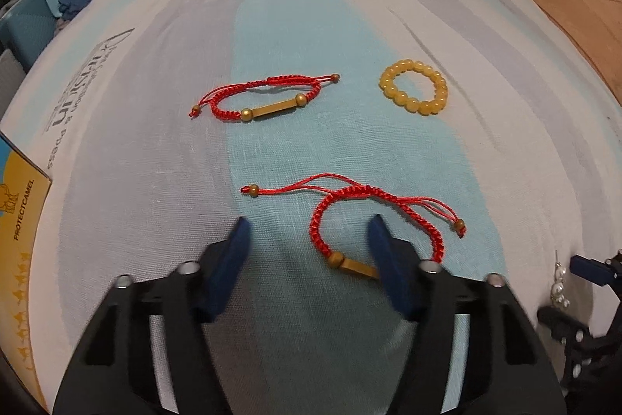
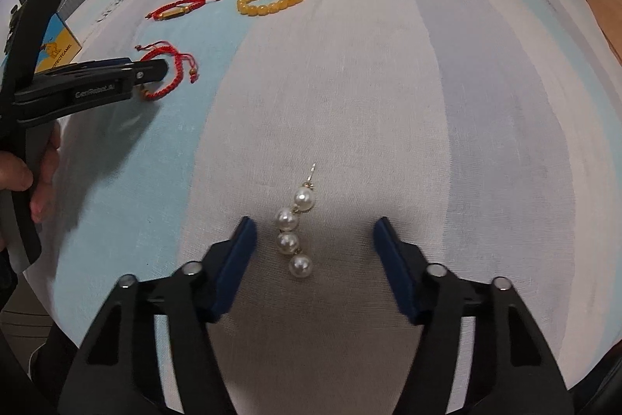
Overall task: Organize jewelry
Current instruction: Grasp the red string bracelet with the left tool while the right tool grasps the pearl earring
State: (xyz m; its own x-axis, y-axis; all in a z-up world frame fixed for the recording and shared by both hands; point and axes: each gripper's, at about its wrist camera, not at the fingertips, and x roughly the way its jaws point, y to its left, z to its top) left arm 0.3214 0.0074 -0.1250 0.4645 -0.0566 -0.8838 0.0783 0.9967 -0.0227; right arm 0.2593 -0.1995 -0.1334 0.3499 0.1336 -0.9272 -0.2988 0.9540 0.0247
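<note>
Left gripper [image 1: 307, 232] jaws gape around near red bracelet [image 1: 373, 220]; right gripper [image 2: 315, 232] jaws straddle pearl earring [image 2: 294, 232], untouched.

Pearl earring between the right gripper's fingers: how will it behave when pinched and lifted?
The pearl earring is four beads on small links, so it probably dangles limp. The round glossy pearls may slip or roll aside between the right gripper. Its thin post looks bendable.

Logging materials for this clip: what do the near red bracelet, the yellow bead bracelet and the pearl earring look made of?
Near red bracelet: braided red cord, visible knot weave, with a dull gold bar and beads, probably brass-toned metal. Yellow bead bracelet: round, translucent honey-yellow beads with a soft gloss; stone, resin or glass, cannot tell. Pearl earring: four glossy white pearl-like beads with highlights, on thin metal links and a post; real or imitation is unclear.
</note>
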